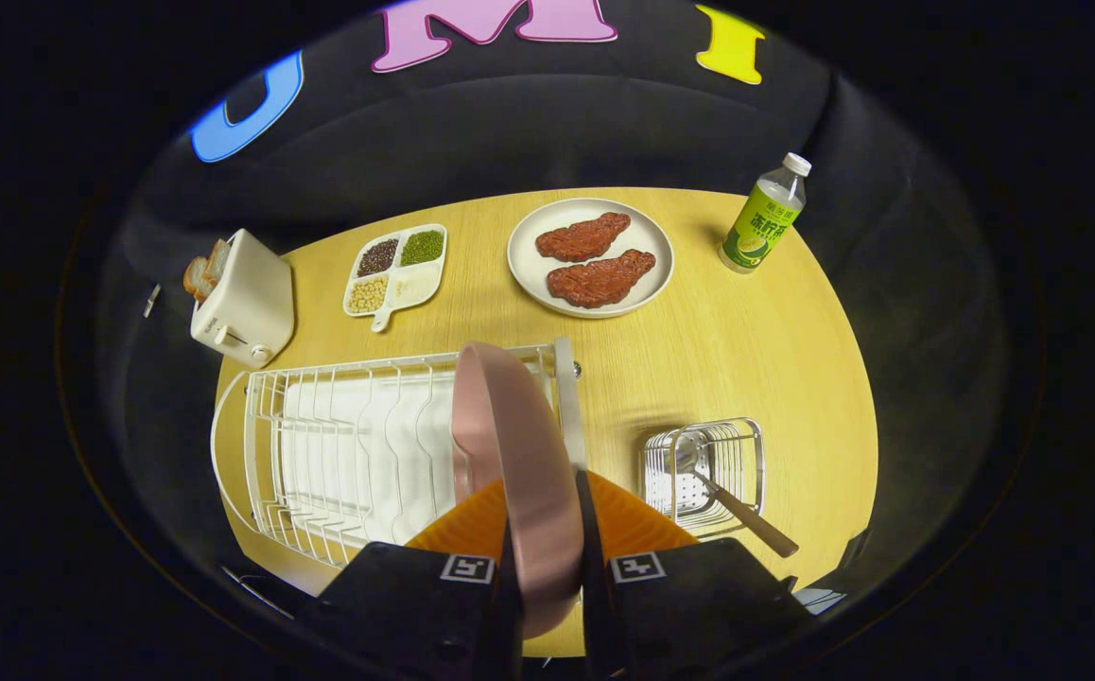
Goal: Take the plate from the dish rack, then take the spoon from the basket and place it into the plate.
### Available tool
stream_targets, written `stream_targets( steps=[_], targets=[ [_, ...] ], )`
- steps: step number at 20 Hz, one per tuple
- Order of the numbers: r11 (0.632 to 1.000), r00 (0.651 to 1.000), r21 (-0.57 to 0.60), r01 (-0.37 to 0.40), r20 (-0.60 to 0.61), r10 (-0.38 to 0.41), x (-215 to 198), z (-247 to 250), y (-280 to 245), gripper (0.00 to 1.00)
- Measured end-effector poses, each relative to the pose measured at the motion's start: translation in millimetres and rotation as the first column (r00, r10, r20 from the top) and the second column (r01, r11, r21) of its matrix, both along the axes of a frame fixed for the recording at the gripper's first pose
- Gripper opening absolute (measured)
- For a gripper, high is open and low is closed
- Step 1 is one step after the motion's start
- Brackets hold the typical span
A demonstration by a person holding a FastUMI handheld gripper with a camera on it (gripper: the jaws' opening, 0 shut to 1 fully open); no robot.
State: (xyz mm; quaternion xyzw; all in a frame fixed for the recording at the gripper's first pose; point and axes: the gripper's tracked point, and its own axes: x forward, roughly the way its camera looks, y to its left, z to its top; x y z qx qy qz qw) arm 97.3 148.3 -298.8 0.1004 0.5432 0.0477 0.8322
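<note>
Pink plate (510,445) stands on edge between the two fingers (595,530), which are closed down to the plate's thickness and press on its lower rim from both sides. The gripper (545,567) holds it at the right end of the dish rack (321,445); whether the plate is free of the wires or sits in a slot cannot be told.

Positions relative to the dish rack:
- Basket (708,463) sits on the counter (746,359) just to the right of the rack, with the spoon (727,497) lying in it, bowl inside and handle poking out over the near rim.
- White plate with two red meat pieces (591,255) lies beyond the rack's right end.
- Divided tray of beans (396,270) lies beyond the rack's middle; toaster (243,298) stands off its far left corner.
- Bottle (763,216) stands well beyond and to the right.

Risks judged from here:
- Grip is on the rim only, so the plate may pivot or slip when tilted flat.
- Rack's upright end post is touching or just beside the plate; a sideways pull could snag it and drag the rack.
- Bare counter beyond the basket is limited; setting down too near could knock the basket or the spoon handle.
- Spoon handle is thin and angled, so a later pinch may skid off
</note>
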Motion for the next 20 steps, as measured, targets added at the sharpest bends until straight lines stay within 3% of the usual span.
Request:
stream_targets(
  steps=[6,13,15,20],
  targets=[
    [0.988,0.999,-0.153,-0.012,0.031,0.016,2,17,6,0.30],
    [0.921,0.983,-0.380,-0.080,0.125,0.137,21,51,4,0.30],
    [0.927,0.980,-0.368,-0.076,0.144,0.138,19,60,3,0.30],
    [0.986,0.976,-0.161,-0.051,0.203,0.084,-4,97,6,0.30]
  ],
)
